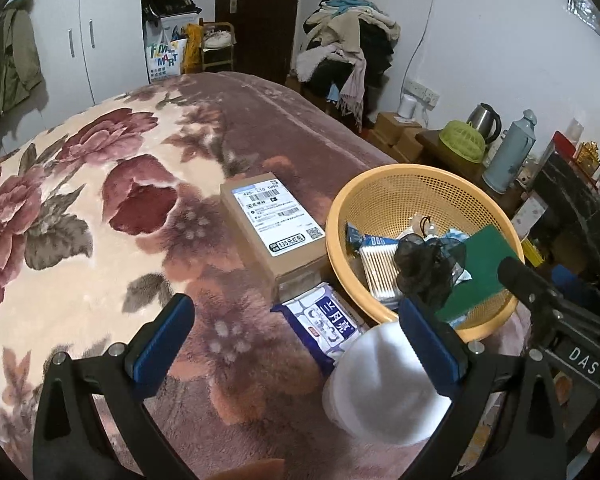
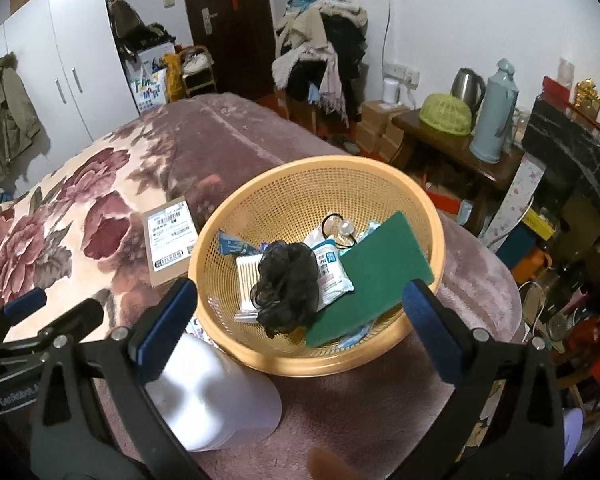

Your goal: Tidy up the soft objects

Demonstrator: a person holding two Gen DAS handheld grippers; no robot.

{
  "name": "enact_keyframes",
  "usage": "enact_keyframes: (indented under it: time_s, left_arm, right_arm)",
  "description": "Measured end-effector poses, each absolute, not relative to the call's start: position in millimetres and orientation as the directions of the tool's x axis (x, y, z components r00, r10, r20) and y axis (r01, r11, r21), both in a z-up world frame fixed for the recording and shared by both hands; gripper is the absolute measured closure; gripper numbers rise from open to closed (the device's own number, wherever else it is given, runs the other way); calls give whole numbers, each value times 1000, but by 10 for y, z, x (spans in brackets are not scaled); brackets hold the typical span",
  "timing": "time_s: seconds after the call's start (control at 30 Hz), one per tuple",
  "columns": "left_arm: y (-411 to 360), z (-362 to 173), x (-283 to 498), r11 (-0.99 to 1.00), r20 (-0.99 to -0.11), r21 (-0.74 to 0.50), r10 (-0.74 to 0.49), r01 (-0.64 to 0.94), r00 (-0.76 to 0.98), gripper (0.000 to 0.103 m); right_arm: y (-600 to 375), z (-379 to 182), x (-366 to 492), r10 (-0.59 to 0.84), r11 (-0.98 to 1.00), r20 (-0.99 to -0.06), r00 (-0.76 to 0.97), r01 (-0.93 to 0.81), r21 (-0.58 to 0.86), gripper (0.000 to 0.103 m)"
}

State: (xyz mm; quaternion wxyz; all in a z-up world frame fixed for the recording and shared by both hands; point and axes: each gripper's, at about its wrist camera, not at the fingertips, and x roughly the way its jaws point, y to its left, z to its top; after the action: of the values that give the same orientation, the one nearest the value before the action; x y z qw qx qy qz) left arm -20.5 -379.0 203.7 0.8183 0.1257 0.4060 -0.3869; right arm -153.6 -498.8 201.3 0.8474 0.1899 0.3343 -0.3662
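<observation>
A crumpled black mesh bundle (image 2: 286,286), possibly a hair net, lies atop packets and a green scouring pad (image 2: 374,276) in the orange basket (image 2: 320,360) on the bed (image 2: 100,200), both grippers' fingers released.

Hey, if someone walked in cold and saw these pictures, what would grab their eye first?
Probably the orange basket on the flowered blanket, with a green pad and a black bag among the small packets inside. Next, the labelled box just left of it, and the white tub near the open left tool.
</observation>
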Motion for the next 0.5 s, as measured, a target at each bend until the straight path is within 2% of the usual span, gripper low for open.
enact_keyframes:
  time_s: [0.2, 0.5]
  left_arm:
    - [-3544, 2000, -179, 684, -754, -125, -536, 718, 379, 1]
    - [-3013, 1952, -133, 719, -736, -127, -530, 683, 421, 1]
  right_arm:
    - [-4785, 2031, -1502, -536, 661, -688, 489, 751, 19, 0]
    - [-4380, 1972, -1378, -503, 715, -690, 520, 699, 5, 0]
